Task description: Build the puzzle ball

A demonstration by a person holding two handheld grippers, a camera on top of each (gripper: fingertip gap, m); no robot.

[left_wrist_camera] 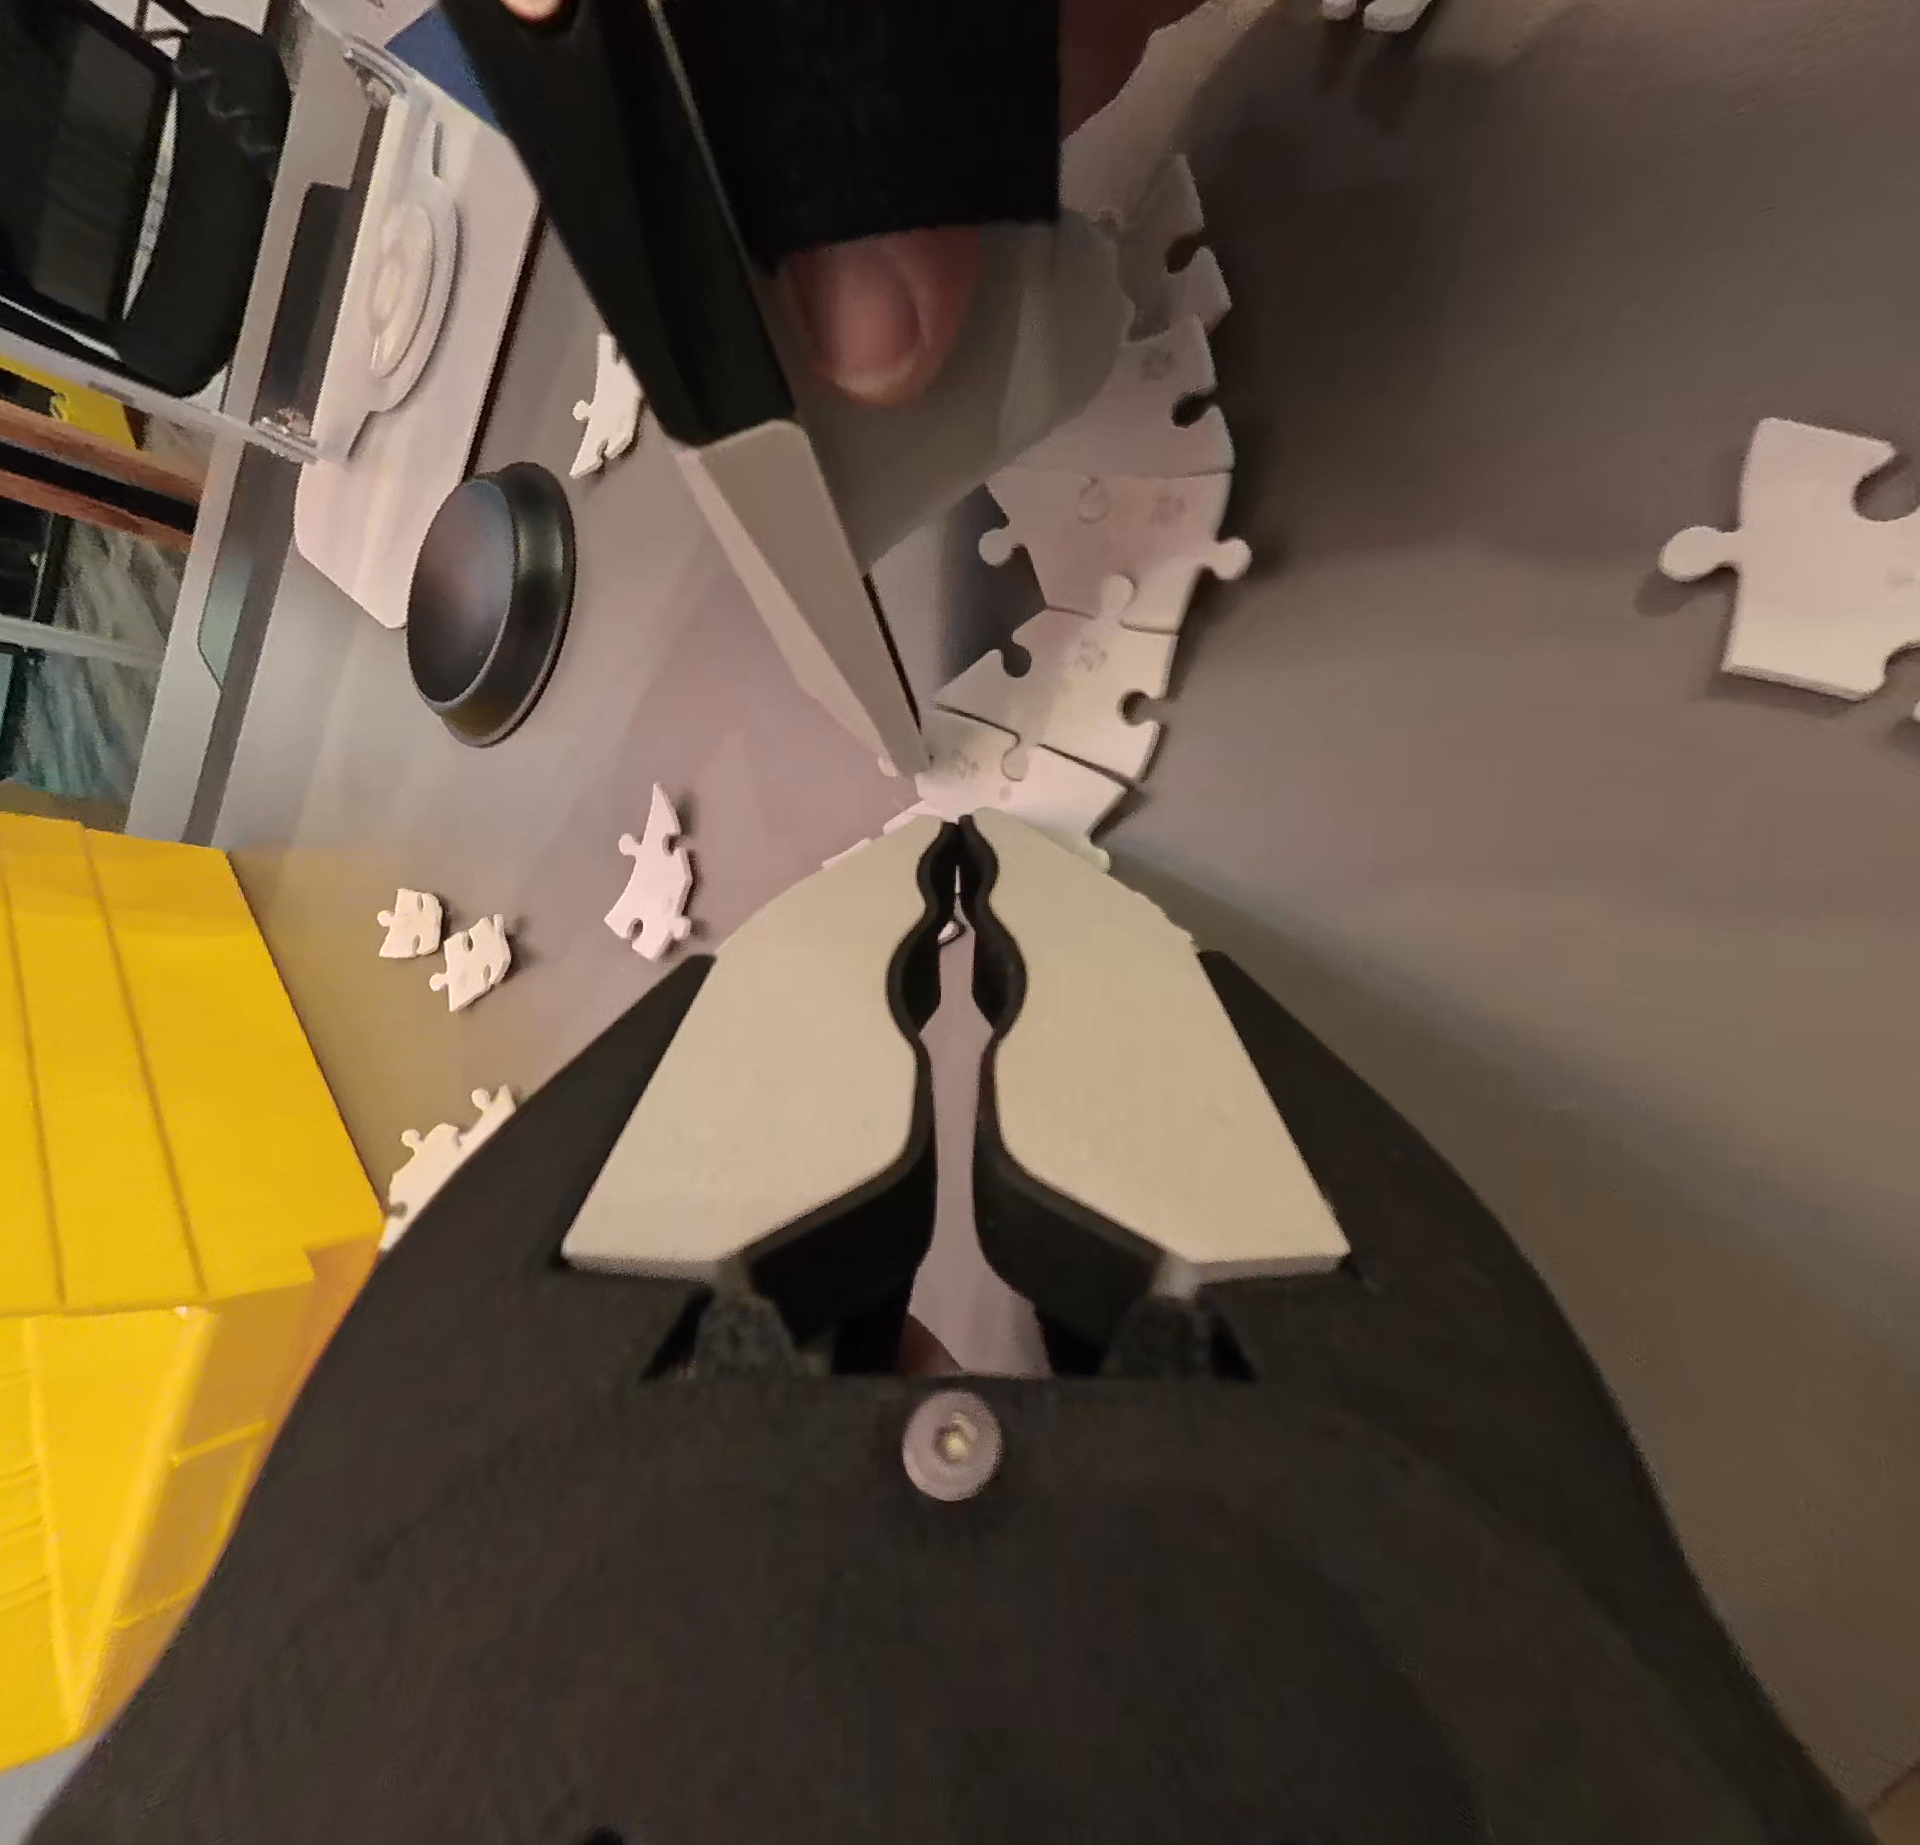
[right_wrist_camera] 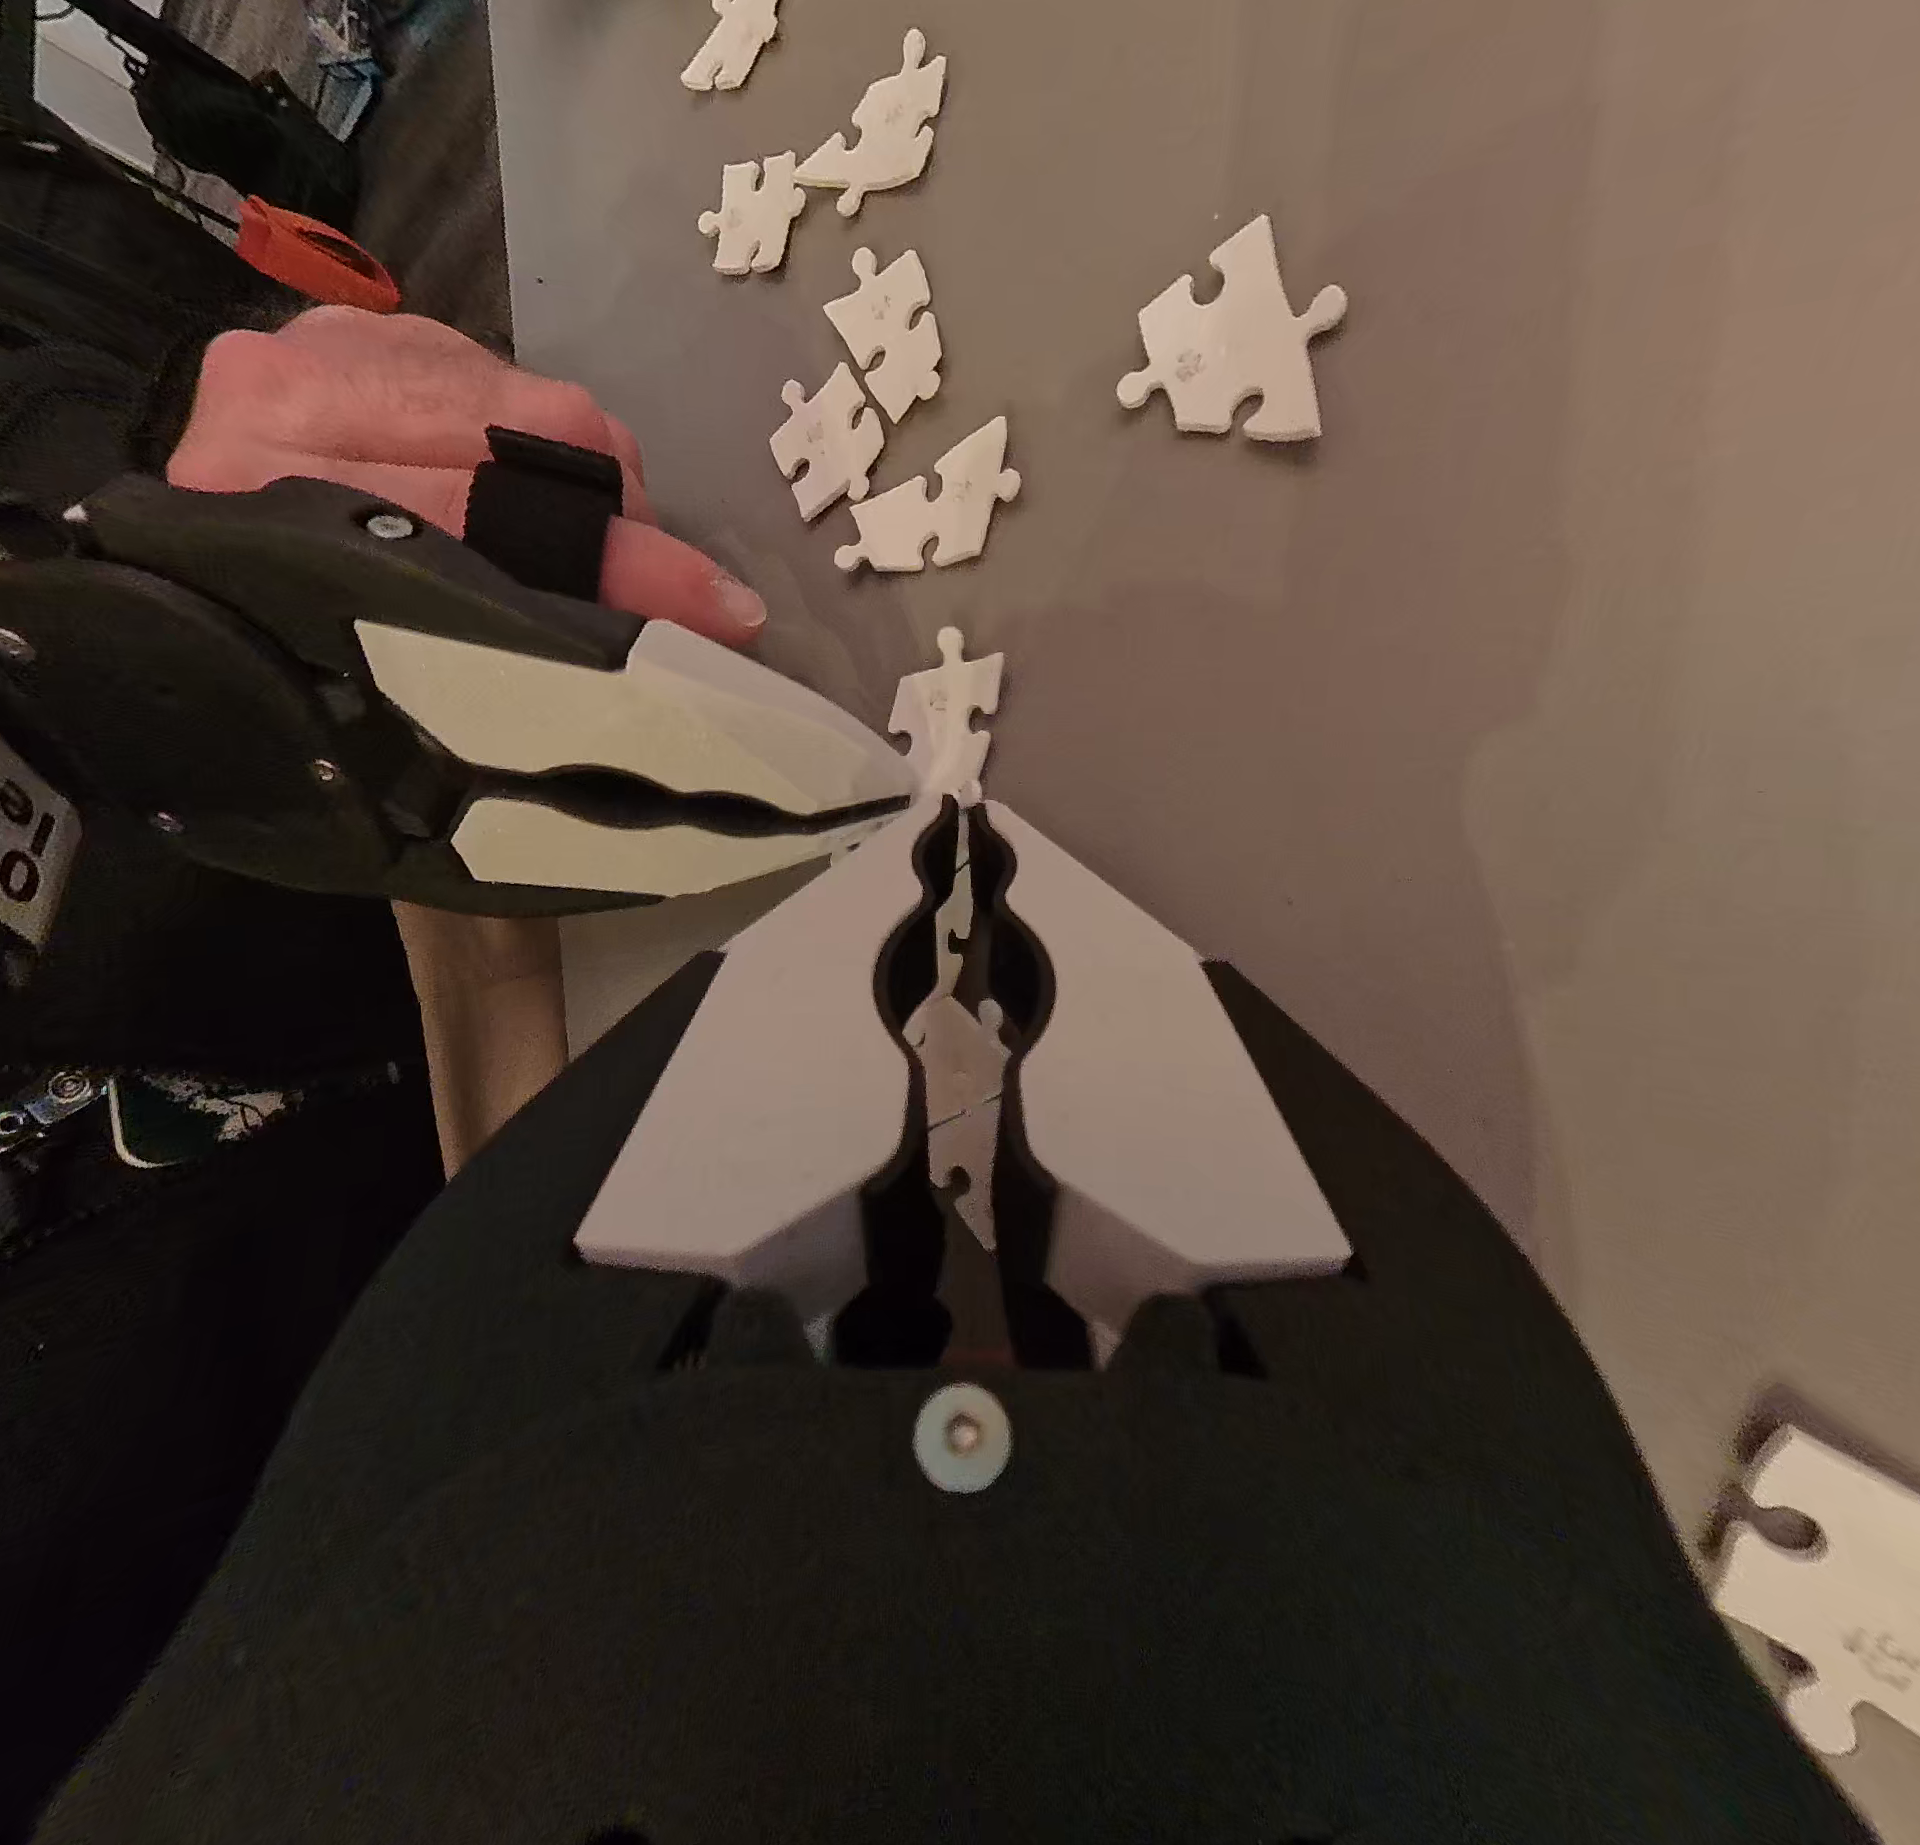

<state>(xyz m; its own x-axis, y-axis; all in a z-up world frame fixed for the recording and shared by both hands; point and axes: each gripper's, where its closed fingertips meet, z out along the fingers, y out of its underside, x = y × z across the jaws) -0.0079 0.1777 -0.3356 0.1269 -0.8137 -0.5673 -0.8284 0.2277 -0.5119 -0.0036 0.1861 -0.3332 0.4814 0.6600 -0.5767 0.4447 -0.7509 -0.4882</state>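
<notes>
A curved strip of joined white puzzle pieces (left_wrist_camera: 1091, 652) is held above the grey table (left_wrist_camera: 1455, 964). My left gripper (left_wrist_camera: 961, 827) is shut, and its tips pinch the near end of the strip. My right gripper (left_wrist_camera: 909, 761) comes down from the top of the left wrist view and meets the strip at the same spot. In the right wrist view my right gripper (right_wrist_camera: 964, 808) is shut on the strip (right_wrist_camera: 956, 1068), which runs edgewise between its jaws. An end piece (right_wrist_camera: 948, 704) sticks out past the tips. The left gripper (right_wrist_camera: 899, 808) comes in from the left and touches it there.
Loose white pieces lie on the table (right_wrist_camera: 894, 341), one larger (right_wrist_camera: 1231, 351), one at the near right (right_wrist_camera: 1829, 1577), and more (left_wrist_camera: 655, 881) (left_wrist_camera: 1808, 559). A yellow bin (left_wrist_camera: 135, 1120), a black round dish (left_wrist_camera: 488, 600) and a white tray (left_wrist_camera: 395, 341) stand at the left. The grippers are tip to tip, or close to it.
</notes>
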